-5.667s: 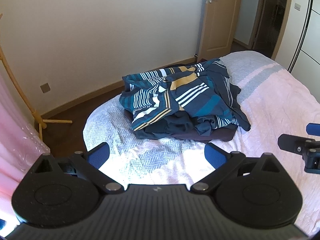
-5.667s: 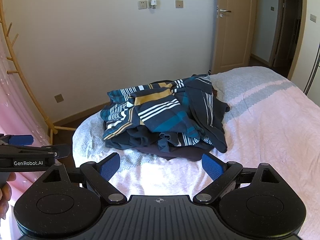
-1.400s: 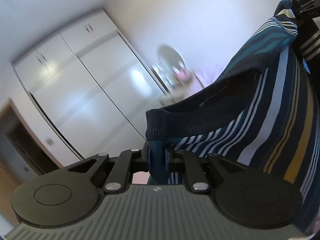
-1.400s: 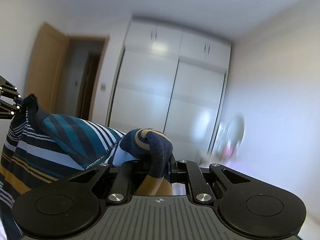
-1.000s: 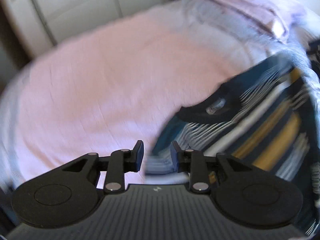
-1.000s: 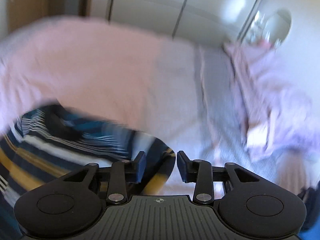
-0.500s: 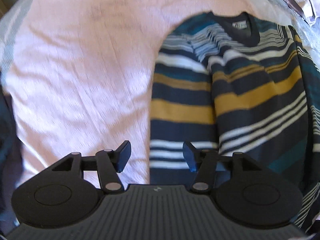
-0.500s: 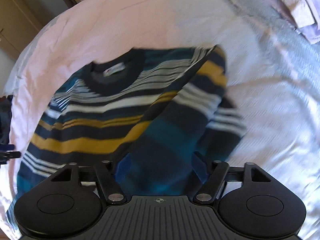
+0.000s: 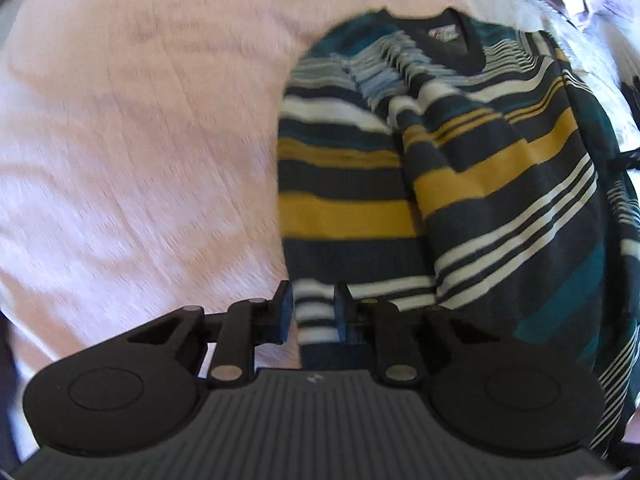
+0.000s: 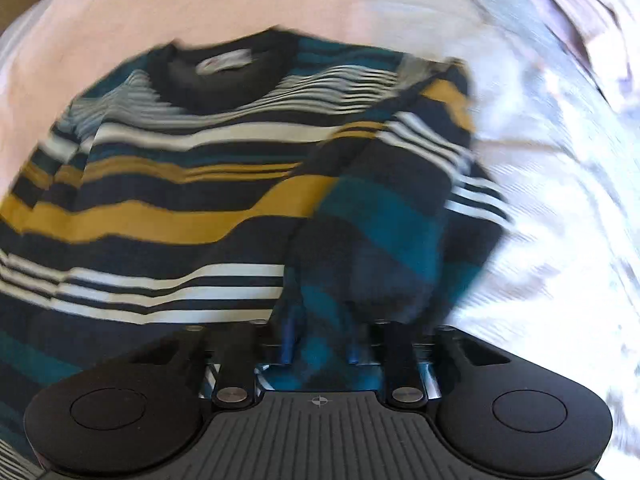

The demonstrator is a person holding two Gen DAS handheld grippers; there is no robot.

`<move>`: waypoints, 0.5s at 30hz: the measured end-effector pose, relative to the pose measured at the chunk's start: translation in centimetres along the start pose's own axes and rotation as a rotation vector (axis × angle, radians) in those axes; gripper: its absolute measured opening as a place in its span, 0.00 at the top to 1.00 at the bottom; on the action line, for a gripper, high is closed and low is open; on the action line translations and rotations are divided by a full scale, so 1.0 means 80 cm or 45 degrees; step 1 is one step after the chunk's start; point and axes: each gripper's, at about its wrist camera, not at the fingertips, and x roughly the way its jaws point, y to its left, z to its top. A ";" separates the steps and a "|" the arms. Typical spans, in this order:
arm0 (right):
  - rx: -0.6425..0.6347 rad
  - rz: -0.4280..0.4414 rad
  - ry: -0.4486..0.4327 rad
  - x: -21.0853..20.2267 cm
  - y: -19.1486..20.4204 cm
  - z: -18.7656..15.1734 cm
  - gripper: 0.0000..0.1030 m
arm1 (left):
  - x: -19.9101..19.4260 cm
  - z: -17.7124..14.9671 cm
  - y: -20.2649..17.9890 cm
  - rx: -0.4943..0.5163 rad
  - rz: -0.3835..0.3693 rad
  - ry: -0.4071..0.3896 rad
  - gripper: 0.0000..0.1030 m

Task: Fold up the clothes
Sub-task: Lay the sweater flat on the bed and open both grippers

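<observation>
Left wrist view, sweater (image 9: 460, 184) cuff between closing fingers (image 9: 285, 312), right fingers (image 10: 288, 340) clamped on sleeve.

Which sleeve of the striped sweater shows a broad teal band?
The sleeve in front of the right wrist camera; the other sleeve, before the left camera, shows broad yellow bands instead.

Looking steeply down, close above the striped sweater (image 9: 460, 184) on the bed (image 9: 140, 120): left wrist over its left sleeve, right wrist over its right; collar shared.
</observation>
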 end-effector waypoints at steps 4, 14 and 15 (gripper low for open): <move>0.070 -0.171 -0.107 -0.070 -0.083 -0.003 1.00 | -0.020 0.026 -0.003 0.070 0.012 -0.062 0.82; 0.256 0.039 -0.144 -0.084 -0.156 -0.013 0.68 | -0.011 0.096 -0.163 0.190 -0.215 -0.126 0.68; 0.261 0.088 -0.147 -0.082 -0.143 -0.016 0.32 | -0.008 0.098 -0.179 0.201 -0.221 -0.125 0.67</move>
